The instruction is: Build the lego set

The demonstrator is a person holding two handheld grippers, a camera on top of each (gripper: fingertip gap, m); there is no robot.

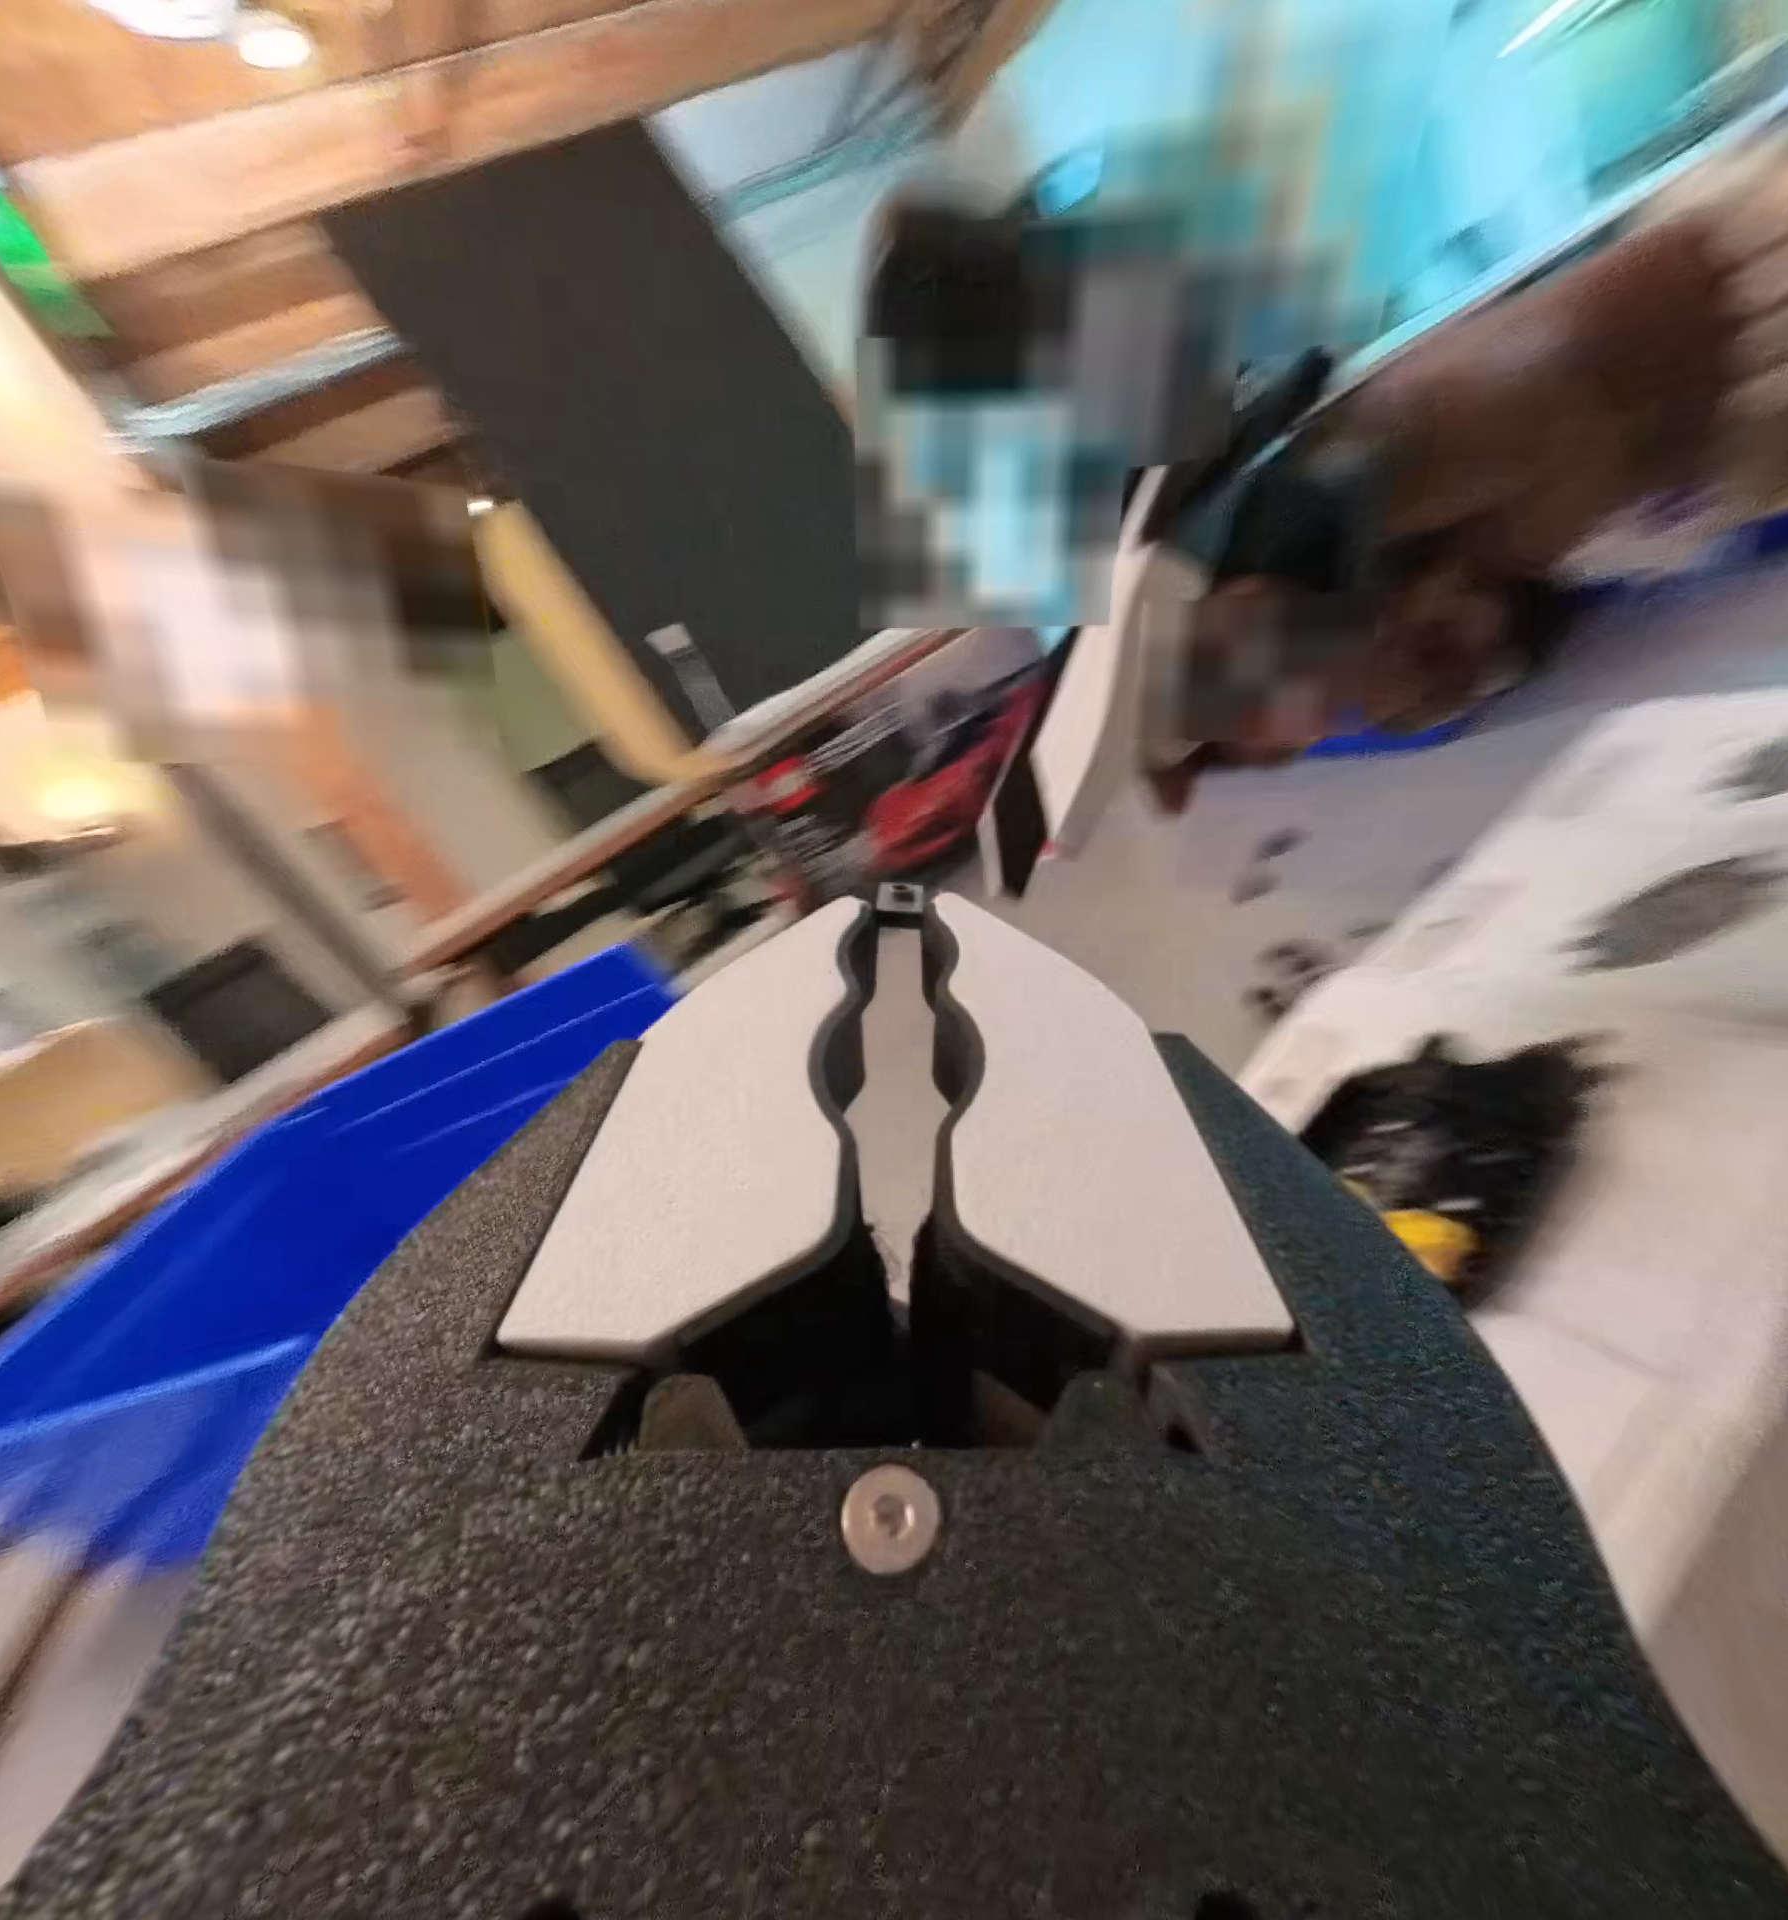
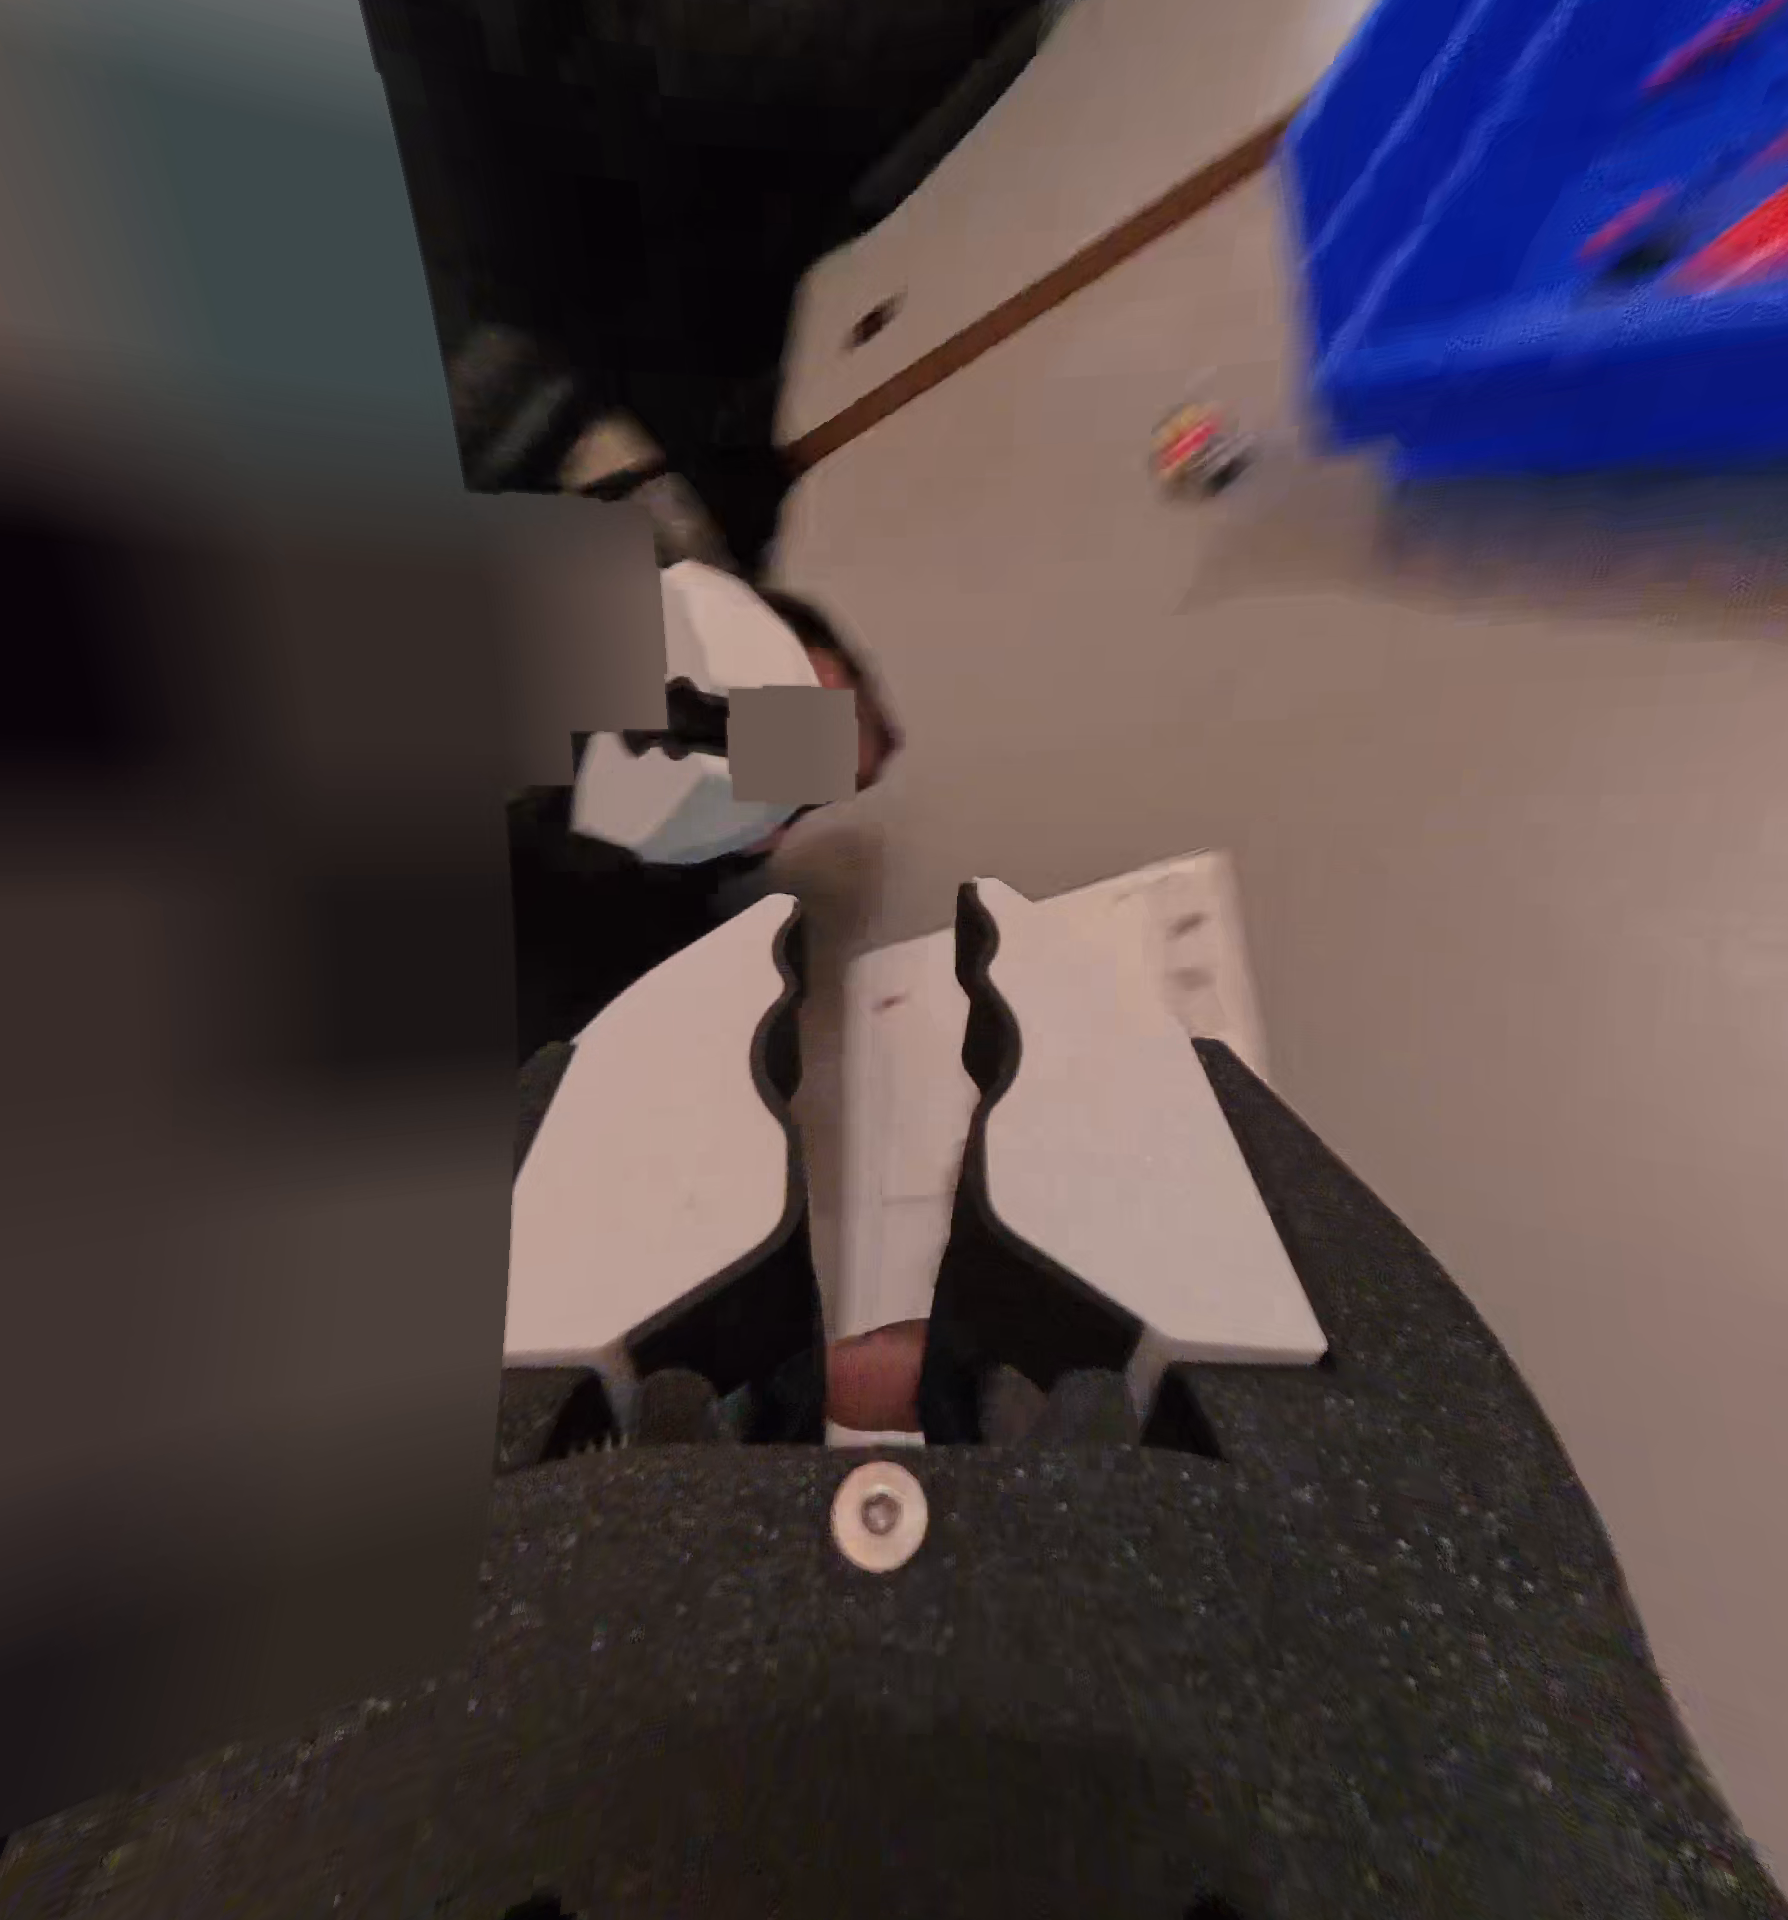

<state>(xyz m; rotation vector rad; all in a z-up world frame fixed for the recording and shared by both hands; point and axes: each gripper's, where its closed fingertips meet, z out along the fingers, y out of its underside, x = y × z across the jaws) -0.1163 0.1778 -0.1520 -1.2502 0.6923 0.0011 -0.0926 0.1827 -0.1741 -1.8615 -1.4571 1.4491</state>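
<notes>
Left tool (image 1: 898, 906) pinches a small black piece (image 1: 898, 900); right tool (image 2: 879, 914) gapes empty. Blue bin (image 2: 1596, 260) holds loose parts; no assembled model visible, build looks early.

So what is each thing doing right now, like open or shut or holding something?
left gripper: shut on a small black lego piece at its fingertips.
right gripper: open, nothing between its fingers.
blue bin: open on top, with red pieces inside, blurred.
white booklet: lying flat on the table.
</notes>
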